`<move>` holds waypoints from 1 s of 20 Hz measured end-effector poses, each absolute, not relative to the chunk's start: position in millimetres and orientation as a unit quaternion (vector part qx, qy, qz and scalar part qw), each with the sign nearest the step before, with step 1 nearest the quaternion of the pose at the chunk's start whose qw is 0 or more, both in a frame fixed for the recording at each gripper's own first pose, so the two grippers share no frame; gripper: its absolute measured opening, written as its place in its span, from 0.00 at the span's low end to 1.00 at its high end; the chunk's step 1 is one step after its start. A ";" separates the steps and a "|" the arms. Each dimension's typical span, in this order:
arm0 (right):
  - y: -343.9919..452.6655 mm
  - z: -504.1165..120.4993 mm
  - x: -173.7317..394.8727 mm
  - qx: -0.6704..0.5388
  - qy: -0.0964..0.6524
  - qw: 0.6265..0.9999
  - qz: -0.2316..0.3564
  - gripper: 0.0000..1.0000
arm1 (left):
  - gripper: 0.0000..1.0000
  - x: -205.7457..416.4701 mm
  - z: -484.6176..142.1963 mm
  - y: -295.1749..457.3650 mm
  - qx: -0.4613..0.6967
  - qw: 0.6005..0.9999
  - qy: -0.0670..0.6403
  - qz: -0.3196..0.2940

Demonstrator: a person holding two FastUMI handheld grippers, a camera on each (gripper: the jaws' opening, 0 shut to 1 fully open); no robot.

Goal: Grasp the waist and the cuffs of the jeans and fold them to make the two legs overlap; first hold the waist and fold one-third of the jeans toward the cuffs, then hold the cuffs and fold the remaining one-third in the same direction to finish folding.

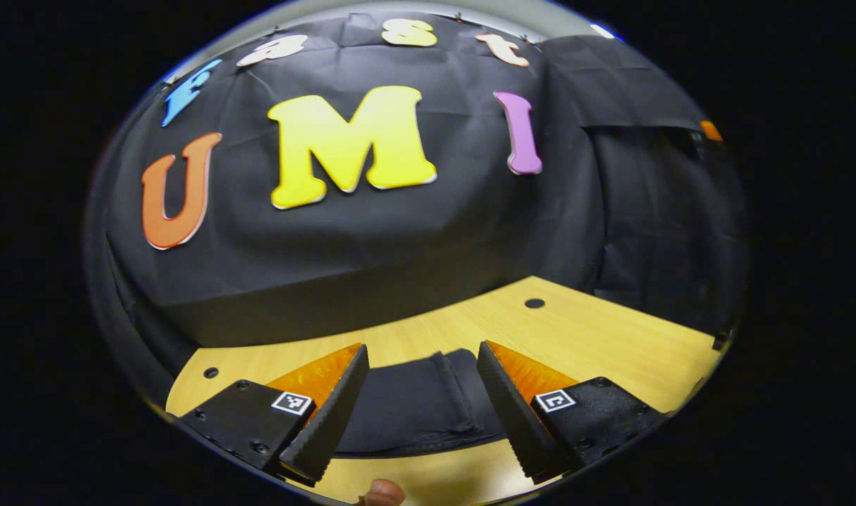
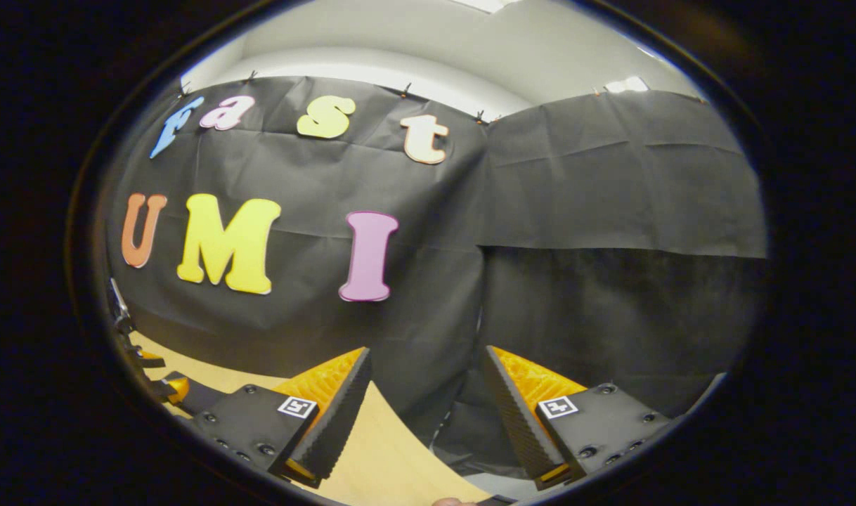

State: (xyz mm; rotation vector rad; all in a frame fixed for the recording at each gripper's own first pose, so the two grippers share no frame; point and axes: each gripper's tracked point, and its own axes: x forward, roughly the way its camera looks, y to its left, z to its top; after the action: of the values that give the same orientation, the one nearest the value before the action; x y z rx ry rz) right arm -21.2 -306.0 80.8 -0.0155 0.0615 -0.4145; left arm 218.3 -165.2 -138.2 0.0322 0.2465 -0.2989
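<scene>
Left gripper [image 1: 422, 383]: I have its jaws spread wide, holding nothing, poised above the near part of the table [image 1: 597, 337].
Jeans [image 1: 414, 404]: dark fabric lying flat on the table, seen between my left gripper's fingers; a stitched seam runs up the middle. I can't tell whether this end is the waist or the cuffs.
Fingertip [image 1: 384, 492]: a bit of the holding hand shows at the bottom edge of the left gripper view.
Right gripper [image 2: 426, 393]: jaws also apart and empty, aimed past the table's edge at the booth's wall, well off the jeans.
Risk, left: I judge that closing from this height would catch air or only the top layer, so the fold would drag unevenly.
Risk, right: with this gripper off the fabric, a one-sided lift would skew the legs.
</scene>
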 end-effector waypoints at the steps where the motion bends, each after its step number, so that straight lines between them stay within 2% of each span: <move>1: -288.7 78.1 -6.7 0.001 0.028 0.982 -0.188 0.99 | 0.99 218.8 -123.4 -144.3 0.006 0.985 0.111 -0.130; 6: -189.0 61.1 59.5 0.043 0.026 0.995 -0.088 0.99 | 0.99 206.2 -72.2 -51.5 -0.022 0.995 0.082 -0.056; 10: -112.2 52.7 87.6 0.055 0.029 0.998 -0.016 0.99 | 0.99 193.6 -47.9 0.0 -0.028 0.997 0.068 -0.005; 15: -48.4 34.2 96.9 0.075 0.046 0.996 0.031 0.98 | 0.99 174.9 -31.8 23.2 -0.028 0.998 0.052 0.022; 20: -25.6 26.4 90.1 0.061 0.052 0.995 0.054 0.99 | 0.99 169.9 -38.0 19.1 -0.046 0.997 0.063 0.017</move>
State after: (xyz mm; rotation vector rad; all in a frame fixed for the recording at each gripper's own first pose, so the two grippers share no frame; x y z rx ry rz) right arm 90.1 -25.6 26.4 0.1217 0.1035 0.1075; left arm 169.9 19.1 -38.0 -0.0925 0.1254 0.0333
